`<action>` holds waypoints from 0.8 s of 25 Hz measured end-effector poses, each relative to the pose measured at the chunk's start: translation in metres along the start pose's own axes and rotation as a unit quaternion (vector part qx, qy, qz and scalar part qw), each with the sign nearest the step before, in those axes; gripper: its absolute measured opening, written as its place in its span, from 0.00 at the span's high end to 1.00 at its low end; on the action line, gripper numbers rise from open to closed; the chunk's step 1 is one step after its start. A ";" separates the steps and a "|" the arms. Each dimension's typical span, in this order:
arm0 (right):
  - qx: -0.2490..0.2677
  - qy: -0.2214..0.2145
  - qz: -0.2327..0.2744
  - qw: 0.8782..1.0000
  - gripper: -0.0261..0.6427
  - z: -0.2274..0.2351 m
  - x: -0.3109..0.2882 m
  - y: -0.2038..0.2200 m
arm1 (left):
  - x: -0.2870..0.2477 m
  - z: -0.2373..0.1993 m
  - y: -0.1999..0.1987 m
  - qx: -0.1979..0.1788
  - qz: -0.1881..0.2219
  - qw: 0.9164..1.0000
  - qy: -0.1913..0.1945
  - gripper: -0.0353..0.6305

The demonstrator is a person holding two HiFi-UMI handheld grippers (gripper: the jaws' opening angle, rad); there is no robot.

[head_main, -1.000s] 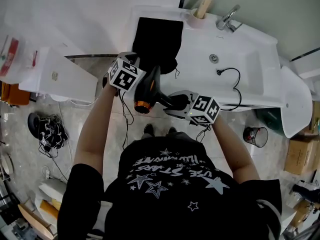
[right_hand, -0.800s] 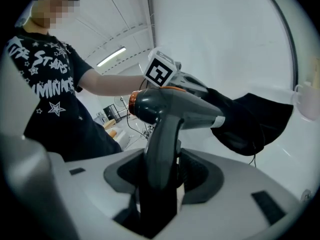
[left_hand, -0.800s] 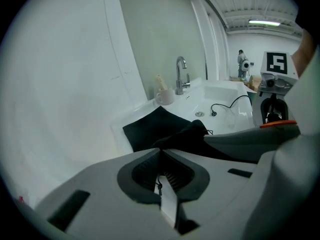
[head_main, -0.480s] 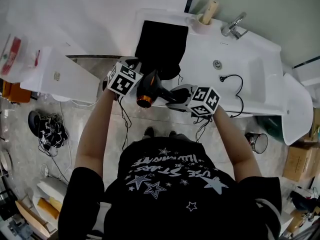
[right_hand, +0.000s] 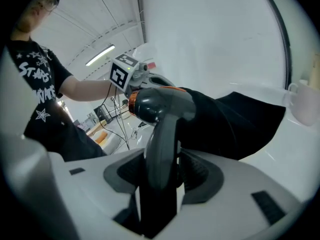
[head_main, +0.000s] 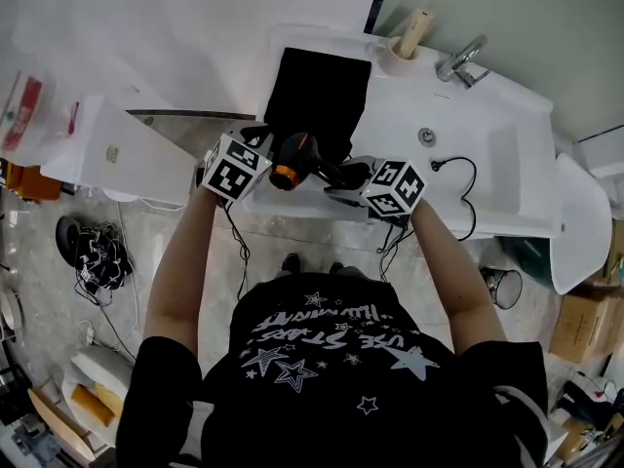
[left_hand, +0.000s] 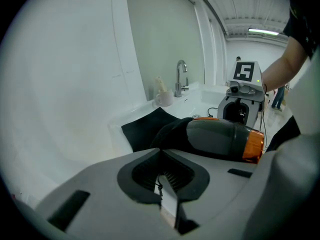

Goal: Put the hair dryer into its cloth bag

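Note:
A black cloth bag [head_main: 320, 86] lies flat on the white counter [head_main: 390, 96], its near mouth lifted. The grey hair dryer [head_main: 294, 157] with an orange ring hovers at that mouth, its front end in the black cloth [left_hand: 172, 129]. My right gripper [head_main: 343, 180] is shut on the dryer's handle [right_hand: 161, 149], which stands upright between the jaws. My left gripper [head_main: 261, 140] is at the mouth's left corner, jaws shut on a thin drawstring [left_hand: 160, 184] of the bag. The dryer's body [left_hand: 222, 136] lies just ahead of it.
Right of the bag is the sink basin [head_main: 468, 130] with a faucet [head_main: 466, 58] and the dryer's cord and plug [head_main: 456, 169]. A cup with a wooden handle [head_main: 402, 39] stands at the back. Below the counter edge are floor, cables [head_main: 97, 256] and a bin [head_main: 500, 286].
The right gripper has carried the dryer up the picture and away from me, from the counter's front edge to the bag's mouth. The left gripper has stayed put.

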State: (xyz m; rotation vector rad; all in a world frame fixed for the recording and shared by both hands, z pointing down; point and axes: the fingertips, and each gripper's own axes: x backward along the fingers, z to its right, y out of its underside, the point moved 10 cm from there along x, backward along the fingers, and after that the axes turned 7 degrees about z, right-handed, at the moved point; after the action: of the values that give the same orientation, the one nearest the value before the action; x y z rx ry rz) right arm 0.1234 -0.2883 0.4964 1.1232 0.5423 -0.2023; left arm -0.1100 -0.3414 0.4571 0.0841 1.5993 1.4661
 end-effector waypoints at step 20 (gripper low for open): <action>0.000 0.192 -0.029 0.981 0.66 0.053 -0.021 -0.025 | 0.002 -0.002 -0.003 0.019 0.019 1.000 -0.007 0.92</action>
State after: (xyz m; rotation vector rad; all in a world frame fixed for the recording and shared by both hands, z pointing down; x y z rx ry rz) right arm 0.1116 -0.3487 0.5044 1.1540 0.9190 -0.0335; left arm -0.1110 -0.3420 0.4533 0.1474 1.6236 1.4608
